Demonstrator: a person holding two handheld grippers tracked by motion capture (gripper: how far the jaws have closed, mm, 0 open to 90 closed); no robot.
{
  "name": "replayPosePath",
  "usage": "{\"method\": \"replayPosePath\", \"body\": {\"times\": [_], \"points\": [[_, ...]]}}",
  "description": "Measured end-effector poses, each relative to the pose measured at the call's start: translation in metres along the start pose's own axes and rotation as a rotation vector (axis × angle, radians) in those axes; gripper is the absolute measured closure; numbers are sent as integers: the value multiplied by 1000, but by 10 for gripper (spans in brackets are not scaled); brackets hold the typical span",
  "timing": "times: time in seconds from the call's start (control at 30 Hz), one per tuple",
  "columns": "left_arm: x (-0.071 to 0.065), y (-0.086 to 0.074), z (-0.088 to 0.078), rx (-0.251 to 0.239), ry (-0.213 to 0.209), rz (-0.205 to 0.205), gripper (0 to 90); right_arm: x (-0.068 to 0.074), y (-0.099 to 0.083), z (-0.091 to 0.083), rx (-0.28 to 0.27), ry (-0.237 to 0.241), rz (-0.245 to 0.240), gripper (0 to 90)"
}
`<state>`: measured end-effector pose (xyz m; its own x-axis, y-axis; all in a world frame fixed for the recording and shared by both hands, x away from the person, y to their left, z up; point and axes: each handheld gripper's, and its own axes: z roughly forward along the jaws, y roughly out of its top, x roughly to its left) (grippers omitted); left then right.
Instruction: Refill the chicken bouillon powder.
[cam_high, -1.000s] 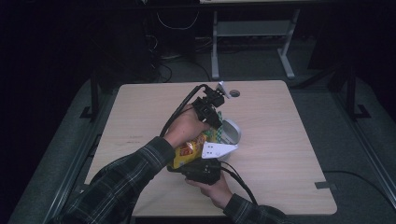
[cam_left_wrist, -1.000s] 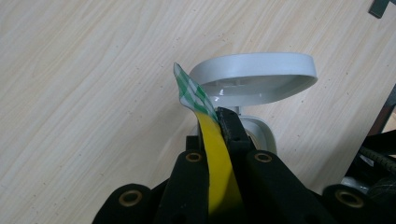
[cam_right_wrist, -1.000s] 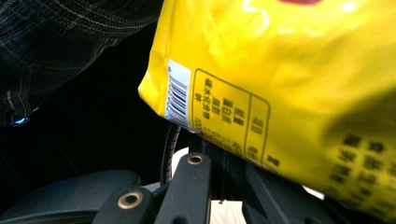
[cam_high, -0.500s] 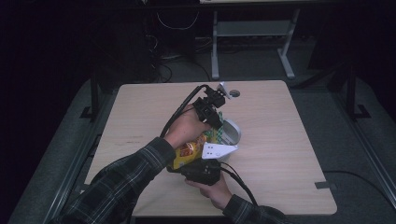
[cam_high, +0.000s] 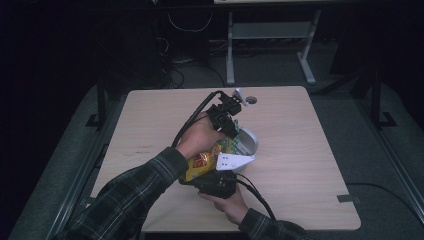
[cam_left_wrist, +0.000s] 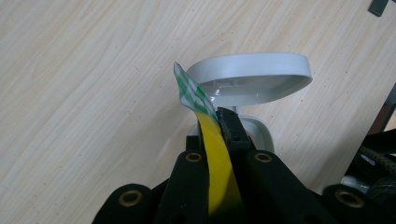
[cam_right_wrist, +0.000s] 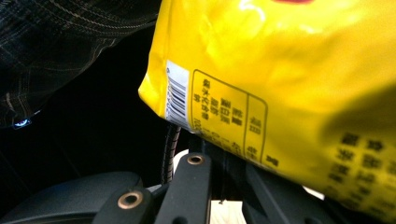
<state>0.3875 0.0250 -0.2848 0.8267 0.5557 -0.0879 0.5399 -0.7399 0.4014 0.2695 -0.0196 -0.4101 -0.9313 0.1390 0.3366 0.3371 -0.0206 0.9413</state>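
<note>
A yellow snack bag (cam_high: 202, 161) with a green-and-white checked top hangs between my two grippers, just left of a grey bowl (cam_high: 247, 142) on the wooden table (cam_high: 150, 120). My left gripper (cam_high: 231, 131) comes from above and is shut on the bag's top edge. In the left gripper view that edge (cam_left_wrist: 217, 158) is pinched between the jaws of the left gripper (cam_left_wrist: 218, 117), with the bowl (cam_left_wrist: 252, 77) tilted just beyond. My right gripper (cam_high: 212, 172) holds the bag's lower end from below. In the right gripper view the bag (cam_right_wrist: 280, 84) covers the tips of the right gripper (cam_right_wrist: 222, 163).
A plaid sleeve (cam_right_wrist: 70, 37) reaches across from the left. A round hole (cam_high: 250, 100) sits near the table's far edge. Table legs and cables stand on the dark floor behind. A strip of tape (cam_high: 347, 198) marks the table's right front corner.
</note>
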Motion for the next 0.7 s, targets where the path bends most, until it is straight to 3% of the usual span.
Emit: {"method": "replayPosePath", "body": {"times": [0.7], "points": [[0, 1, 1, 0, -6, -3, 900, 0, 0, 0, -1, -2, -1, 900]]}}
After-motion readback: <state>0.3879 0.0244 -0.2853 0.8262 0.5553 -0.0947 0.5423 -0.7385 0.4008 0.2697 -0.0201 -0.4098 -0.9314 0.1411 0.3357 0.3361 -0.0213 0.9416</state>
